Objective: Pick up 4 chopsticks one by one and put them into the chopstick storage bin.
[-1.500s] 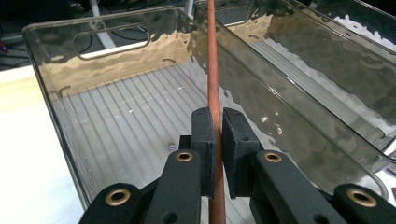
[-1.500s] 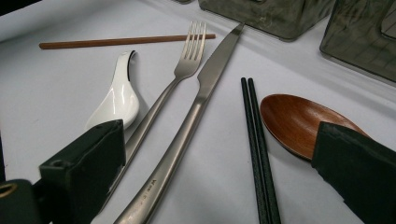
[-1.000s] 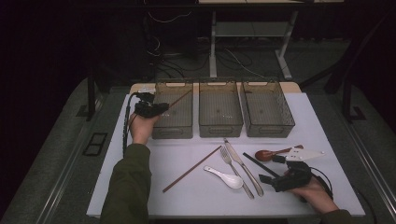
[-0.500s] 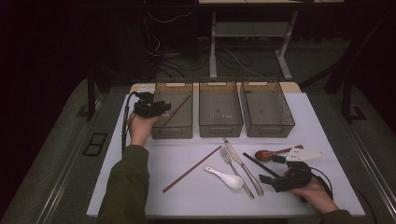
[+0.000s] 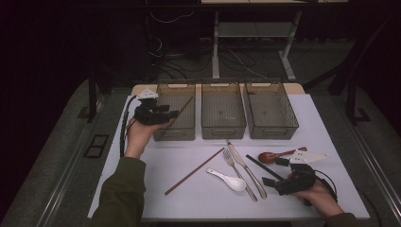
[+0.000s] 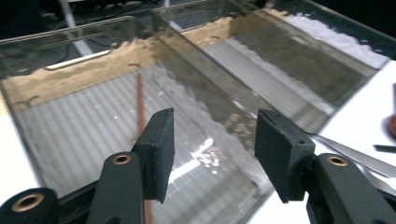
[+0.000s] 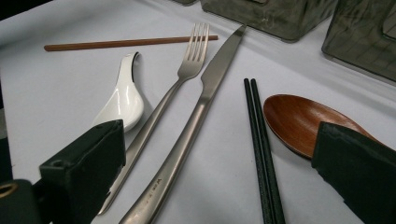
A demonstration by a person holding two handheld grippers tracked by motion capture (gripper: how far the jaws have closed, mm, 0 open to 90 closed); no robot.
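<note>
Left gripper (image 5: 171, 113) hovers over the left bin (image 5: 163, 133), jaws apart and empty, one brown chopstick (image 6: 140, 112) lying inside. Right gripper (image 5: 274, 171), jaws wide, empty, straddles black chopsticks (image 7: 261, 140), apparently next for sorting.

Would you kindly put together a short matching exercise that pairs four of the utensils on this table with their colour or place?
Things:
1. ceramic spoon
2. wooden spoon
3. brown chopstick in the bin
4. black chopsticks

Descriptions:
A. lies inside the leftmost bin, just ahead of the open left gripper
B. white, left of the fork
C. a dark pair between the knife and the wooden spoon
D. reddish-brown bowl, closest to the open right gripper

Pairs: 1-B, 2-D, 3-A, 4-C
</note>
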